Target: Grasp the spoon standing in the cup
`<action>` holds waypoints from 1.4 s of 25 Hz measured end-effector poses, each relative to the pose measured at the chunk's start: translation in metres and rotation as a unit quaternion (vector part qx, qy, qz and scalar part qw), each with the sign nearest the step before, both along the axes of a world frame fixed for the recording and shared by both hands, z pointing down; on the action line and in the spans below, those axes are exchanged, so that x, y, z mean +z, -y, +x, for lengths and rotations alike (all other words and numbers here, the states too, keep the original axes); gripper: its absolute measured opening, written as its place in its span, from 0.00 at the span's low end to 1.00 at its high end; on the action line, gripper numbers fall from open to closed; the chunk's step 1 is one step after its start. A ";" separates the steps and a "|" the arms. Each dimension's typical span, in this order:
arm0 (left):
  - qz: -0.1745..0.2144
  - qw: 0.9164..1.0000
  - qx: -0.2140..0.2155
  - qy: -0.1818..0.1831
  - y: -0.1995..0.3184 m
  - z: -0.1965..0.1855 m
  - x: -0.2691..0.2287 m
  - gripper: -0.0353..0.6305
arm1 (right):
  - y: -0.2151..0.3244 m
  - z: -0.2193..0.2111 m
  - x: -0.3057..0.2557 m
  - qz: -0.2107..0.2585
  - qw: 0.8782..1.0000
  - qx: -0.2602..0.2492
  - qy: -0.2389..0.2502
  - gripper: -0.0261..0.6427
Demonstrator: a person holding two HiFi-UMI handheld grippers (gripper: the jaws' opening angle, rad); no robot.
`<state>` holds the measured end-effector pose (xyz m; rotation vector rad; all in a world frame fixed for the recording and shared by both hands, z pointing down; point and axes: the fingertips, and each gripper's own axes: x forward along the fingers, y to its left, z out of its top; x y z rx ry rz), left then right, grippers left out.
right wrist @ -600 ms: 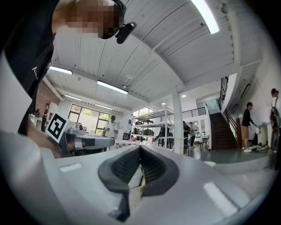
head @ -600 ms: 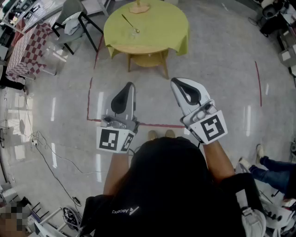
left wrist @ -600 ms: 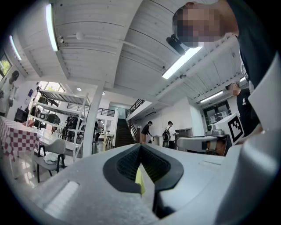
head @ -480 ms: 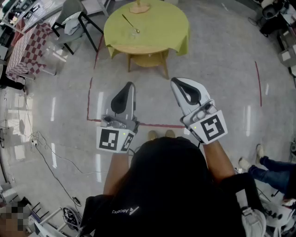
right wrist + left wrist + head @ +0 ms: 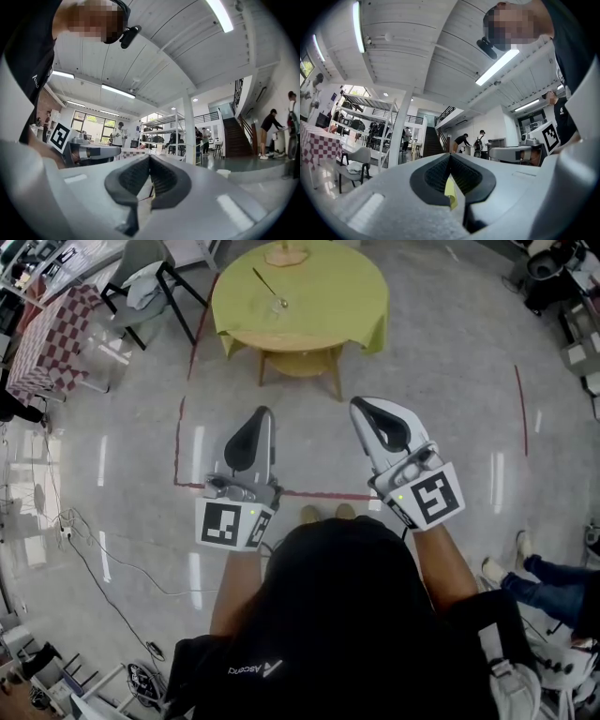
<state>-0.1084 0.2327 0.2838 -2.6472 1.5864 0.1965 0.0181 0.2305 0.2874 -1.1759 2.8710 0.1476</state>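
Far ahead in the head view stands a round table (image 5: 328, 296) under a yellow-green cloth. On it a metal spoon (image 5: 266, 285) leans in a clear cup (image 5: 276, 307). Both grippers hover over the floor well short of the table, side by side and pointing toward it. My left gripper (image 5: 265, 412) is shut with nothing in it, and in its own view the dark pads (image 5: 436, 176) meet at the tip. My right gripper (image 5: 359, 406) is shut and empty too, its pads (image 5: 164, 180) pressed together. Neither gripper view shows the cup or spoon.
A wooden object (image 5: 282, 254) sits at the table's far edge. A grey chair (image 5: 141, 277) and a checkered table (image 5: 42, 338) stand at the left. Red tape lines (image 5: 181, 442) mark the floor. A person's legs (image 5: 548, 573) show at the right, cables (image 5: 103, 559) at the left.
The head view has shifted a little, so the table now sits slightly further right. Both grippers keep their places and stay shut.
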 end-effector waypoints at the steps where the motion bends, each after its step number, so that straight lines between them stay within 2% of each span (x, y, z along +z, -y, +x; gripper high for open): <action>1: 0.000 1.000 0.002 -0.001 0.002 -0.005 0.001 0.07 | 0.002 -0.004 0.001 -0.001 1.000 0.001 -0.004 0.04; 7: 0.005 1.000 0.017 -0.007 0.029 -0.034 0.007 0.07 | 0.023 -0.029 0.014 -0.008 1.000 0.013 -0.021 0.04; 12: 0.002 1.000 0.015 -0.019 0.075 -0.062 0.007 0.07 | 0.070 -0.049 0.016 -0.011 1.000 0.015 -0.024 0.04; 19: -0.010 1.000 -0.003 -0.019 0.182 -0.070 0.024 0.07 | 0.179 -0.053 0.028 -0.001 1.000 0.002 -0.021 0.04; 30: -0.037 0.998 -0.053 -0.003 0.407 -0.051 0.039 0.07 | 0.403 -0.033 0.021 -0.008 0.999 -0.046 -0.020 0.04; 35: -0.054 0.996 -0.077 0.010 0.469 -0.054 0.051 0.07 | 0.464 -0.031 0.020 -0.009 0.997 -0.070 -0.019 0.04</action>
